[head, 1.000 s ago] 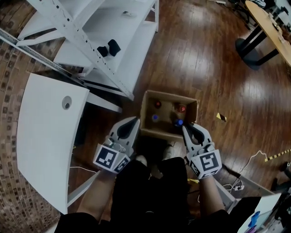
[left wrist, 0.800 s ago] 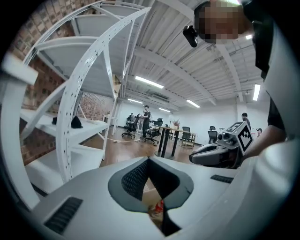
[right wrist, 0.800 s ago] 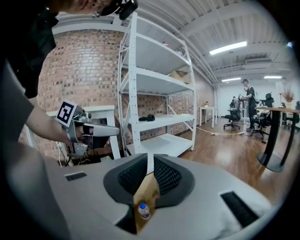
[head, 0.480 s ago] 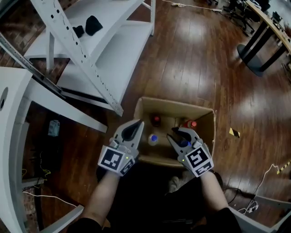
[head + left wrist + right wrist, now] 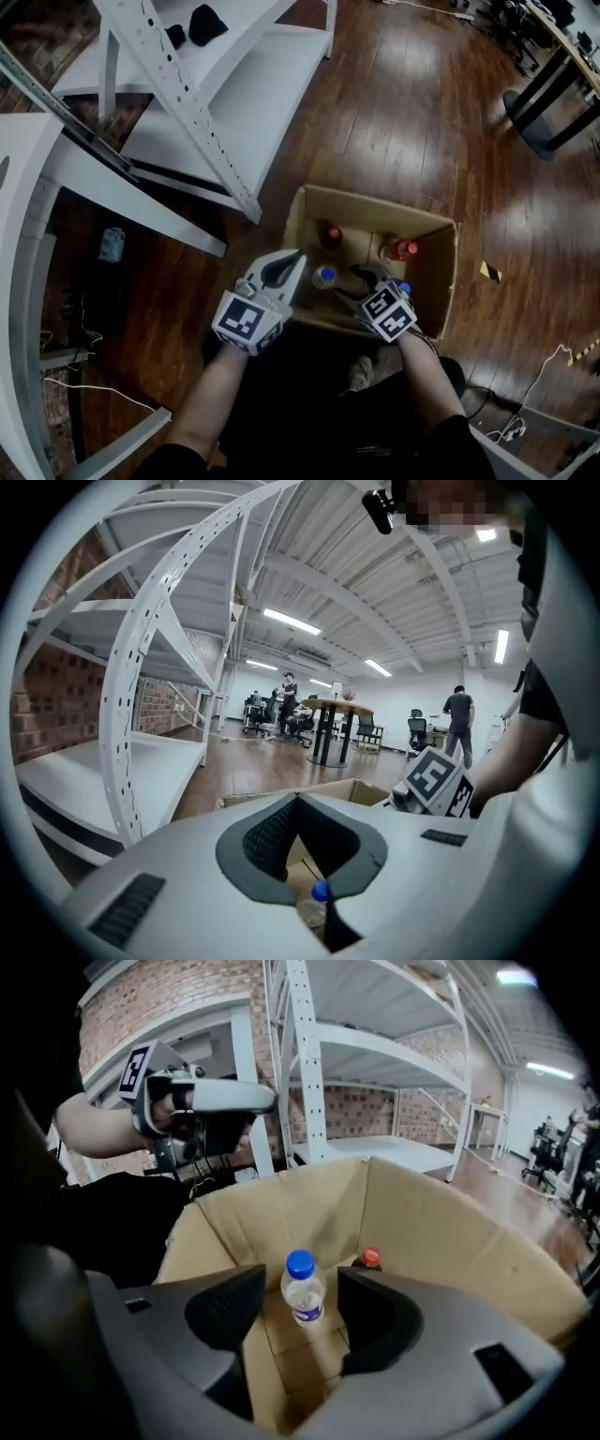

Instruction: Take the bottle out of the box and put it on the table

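Observation:
An open cardboard box (image 5: 442, 272) stands on the wooden floor with several bottles upright in it. A clear blue-capped bottle (image 5: 324, 277) is near its front left, and two red-capped bottles (image 5: 401, 249) stand further back. My right gripper (image 5: 352, 282) dips into the box over its near wall. Its jaws are opening, and the blue-capped bottle (image 5: 302, 1290) shows in the gap beyond them, untouched. My left gripper (image 5: 294, 259) hovers at the box's near left corner, shut and empty. The same bottle (image 5: 314, 907) shows below its jaws.
A white metal shelving rack (image 5: 202, 112) stands to the box's upper left, and a white table (image 5: 23, 281) at the far left. Another blue cap (image 5: 404, 287) shows beside my right gripper. Cables lie on the floor at lower right (image 5: 544, 370). People stand far off (image 5: 459, 726).
Both grippers have come down to the box. The right one has tipped downward into the box and its jaws have spread apart. The left one stays shut at the near wall.

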Demonstrator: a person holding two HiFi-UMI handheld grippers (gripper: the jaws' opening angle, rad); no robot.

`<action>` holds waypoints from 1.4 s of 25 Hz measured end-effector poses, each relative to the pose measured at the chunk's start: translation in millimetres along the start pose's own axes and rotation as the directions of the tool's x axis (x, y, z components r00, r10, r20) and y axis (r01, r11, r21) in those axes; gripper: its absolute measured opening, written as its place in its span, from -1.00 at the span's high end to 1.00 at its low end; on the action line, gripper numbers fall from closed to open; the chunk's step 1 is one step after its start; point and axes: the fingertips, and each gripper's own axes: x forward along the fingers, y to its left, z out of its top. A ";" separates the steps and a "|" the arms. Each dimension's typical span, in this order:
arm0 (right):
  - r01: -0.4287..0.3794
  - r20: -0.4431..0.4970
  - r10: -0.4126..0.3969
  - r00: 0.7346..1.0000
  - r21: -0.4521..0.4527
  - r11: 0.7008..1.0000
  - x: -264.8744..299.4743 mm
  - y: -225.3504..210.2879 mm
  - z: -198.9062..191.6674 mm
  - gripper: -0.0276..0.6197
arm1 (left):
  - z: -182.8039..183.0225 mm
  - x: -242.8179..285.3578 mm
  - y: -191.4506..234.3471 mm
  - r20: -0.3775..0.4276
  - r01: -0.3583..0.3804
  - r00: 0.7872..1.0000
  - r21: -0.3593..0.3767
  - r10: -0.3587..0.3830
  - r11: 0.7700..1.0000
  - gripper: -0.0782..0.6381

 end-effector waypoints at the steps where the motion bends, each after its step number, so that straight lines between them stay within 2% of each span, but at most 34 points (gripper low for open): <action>1: -0.023 -0.012 0.023 1.000 0.001 1.000 8.9 1.5 -4.3 0.09 | -1.5 -1.6 -0.6 0.003 0.002 1.000 0.007 -0.002 1.000 0.80; 2: -0.043 -0.022 0.043 0.999 -0.002 0.999 17.1 2.3 -7.4 -0.07 | -1.6 -3.3 -2.1 0.008 0.005 1.000 0.009 -0.005 1.000 0.80; 4: -0.074 -0.049 0.073 0.996 -0.003 0.997 33.7 0.0 -14.5 -0.14 | 0.7 -4.6 -4.9 0.017 0.006 1.000 0.009 -0.006 1.000 0.80; 6: -0.104 -0.099 0.105 0.990 0.016 0.994 51.6 -3.9 -31.1 -0.37 | 2.0 -2.9 -6.3 0.021 0.002 1.000 0.019 -0.003 1.000 0.80; 7: -0.114 -0.120 0.117 0.986 0.025 0.993 59.7 -4.9 -39.9 -0.38 | 1.6 -2.1 -6.7 0.020 -0.002 1.000 0.025 0.001 1.000 0.80; 9: -0.124 -0.132 0.126 0.983 0.023 0.992 73.9 -5.5 -49.4 -0.38 | -0.6 -1.7 -6.6 0.011 -0.012 1.000 0.034 0.012 0.999 0.80; 13: -0.134 -0.082 0.134 0.988 0.007 0.991 98.2 -4.7 -38.0 -0.38 | -2.7 -4.7 -6.9 -0.005 -0.025 1.000 0.046 0.025 0.999 0.80; 17: -0.126 -0.128 0.125 0.984 0.004 0.992 118.5 -6.7 -54.5 -0.38 | -6.4 -14.2 -7.5 -0.016 -0.038 0.999 0.042 0.038 0.998 0.80; 24: -0.124 -0.145 0.130 0.981 0.046 0.991 138.9 -4.7 -63.5 -0.37 | -15.4 -27.7 -4.5 -0.041 -0.049 0.998 0.045 0.051 0.998 0.80; 27: -0.099 -0.155 0.103 0.983 0.033 0.995 143.5 -4.2 -66.0 -0.29 | -13.4 -34.1 -2.4 -0.045 -0.054 0.997 0.045 0.056 0.998 0.80; 28: -0.087 -0.153 0.091 0.984 0.033 0.996 144.5 -4.9 -65.9 -0.18 | -13.0 -36.0 -1.5 -0.046 -0.059 0.997 0.042 0.061 0.997 0.80; 35: -0.043 -0.194 0.043 0.980 0.001 0.999 144.7 -3.6 -66.5 -0.10 | -14.0 -40.9 -0.2 -0.036 -0.072 0.997 0.016 0.073 0.997 0.80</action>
